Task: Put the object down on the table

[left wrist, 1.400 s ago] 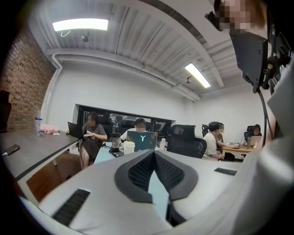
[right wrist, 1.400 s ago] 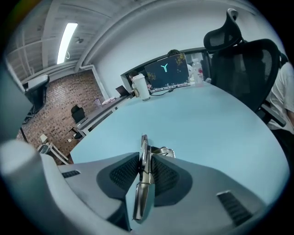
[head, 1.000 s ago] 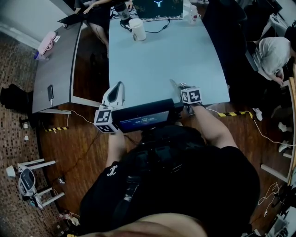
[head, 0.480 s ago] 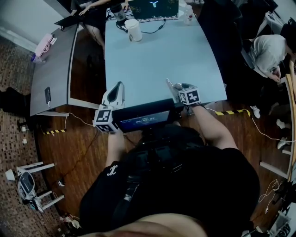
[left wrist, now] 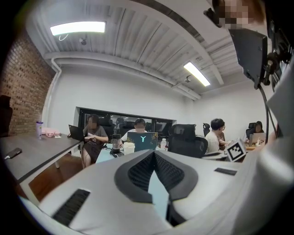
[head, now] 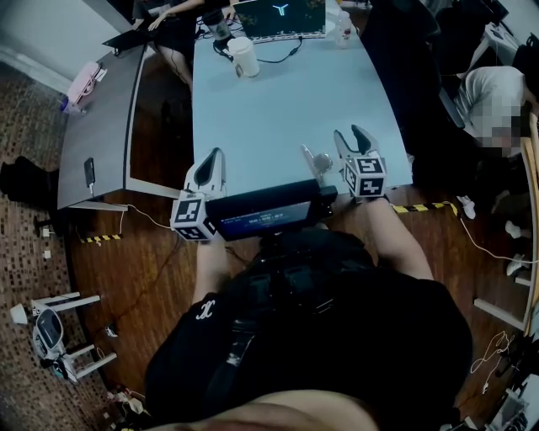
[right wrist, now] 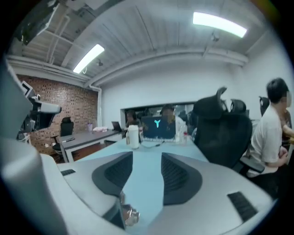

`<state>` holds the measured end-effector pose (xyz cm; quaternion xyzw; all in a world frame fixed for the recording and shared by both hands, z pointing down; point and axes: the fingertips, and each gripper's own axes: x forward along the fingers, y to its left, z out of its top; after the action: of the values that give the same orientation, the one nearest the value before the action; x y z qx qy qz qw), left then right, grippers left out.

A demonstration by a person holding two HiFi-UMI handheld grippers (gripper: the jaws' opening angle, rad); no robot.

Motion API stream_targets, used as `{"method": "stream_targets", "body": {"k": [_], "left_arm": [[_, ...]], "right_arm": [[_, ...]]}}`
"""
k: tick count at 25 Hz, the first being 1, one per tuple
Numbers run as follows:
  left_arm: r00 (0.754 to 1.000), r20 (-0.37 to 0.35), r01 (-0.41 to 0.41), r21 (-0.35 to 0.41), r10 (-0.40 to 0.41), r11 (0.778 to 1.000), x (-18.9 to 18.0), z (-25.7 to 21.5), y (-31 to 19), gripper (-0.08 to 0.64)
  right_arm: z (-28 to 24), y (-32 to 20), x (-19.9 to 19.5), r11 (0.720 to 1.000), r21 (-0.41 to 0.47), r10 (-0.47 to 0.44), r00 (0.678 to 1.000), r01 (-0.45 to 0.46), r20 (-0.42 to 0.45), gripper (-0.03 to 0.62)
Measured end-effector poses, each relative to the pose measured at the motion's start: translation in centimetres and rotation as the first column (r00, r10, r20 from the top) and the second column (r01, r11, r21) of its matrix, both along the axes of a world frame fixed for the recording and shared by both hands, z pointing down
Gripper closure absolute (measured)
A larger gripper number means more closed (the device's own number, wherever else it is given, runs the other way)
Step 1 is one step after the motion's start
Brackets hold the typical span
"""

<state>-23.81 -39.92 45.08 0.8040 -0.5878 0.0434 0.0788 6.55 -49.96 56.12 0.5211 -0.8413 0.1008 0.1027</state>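
Lying on one table [head: 278, 109], one metal object [head: 319, 159]

2 tables [head: 286, 109], 1 white cup [head: 245, 55]

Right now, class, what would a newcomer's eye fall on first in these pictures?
The pale blue table fills the head view, with a small shiny object lying near its close edge. Just right of it, the right gripper hovers, jaws apart but closing on nothing. A glowing laptop sits at the far end.
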Motion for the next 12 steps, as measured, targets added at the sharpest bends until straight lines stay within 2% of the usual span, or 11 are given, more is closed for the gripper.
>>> {"method": "stream_targets", "body": {"k": [3, 5, 9, 12], "left_arm": [[1.0, 0.005, 0.016, 0.019, -0.016, 1.0, 1.1, -0.7, 0.0, 0.568], [1.0, 0.007, 0.023, 0.032, -0.023, 0.999, 1.6, -1.1, -0.2, 0.568], [1.0, 0.021, 0.019, 0.062, -0.021, 0.998, 3.5, -2.2, -0.8, 0.568], [0.999, 0.041, 0.012, 0.09, -0.015, 0.996, 5.5, -3.1, -0.8, 0.568]], "right_arm": [[-7.9, 0.8, 2.4, 0.984, 0.177, 0.032, 0.999, -0.038, 0.038, 0.514], [-12.5, 1.8, 3.1, 0.957, 0.289, 0.026, 0.998, -0.04, 0.054, 0.584], [-19.3, 4.3, 3.8, 0.878, 0.478, -0.035, 0.998, 0.003, 0.059, 0.609], [-20.7, 5.5, 4.8, 0.848, 0.529, -0.066, 0.997, 0.036, 0.038, 0.609]]}}
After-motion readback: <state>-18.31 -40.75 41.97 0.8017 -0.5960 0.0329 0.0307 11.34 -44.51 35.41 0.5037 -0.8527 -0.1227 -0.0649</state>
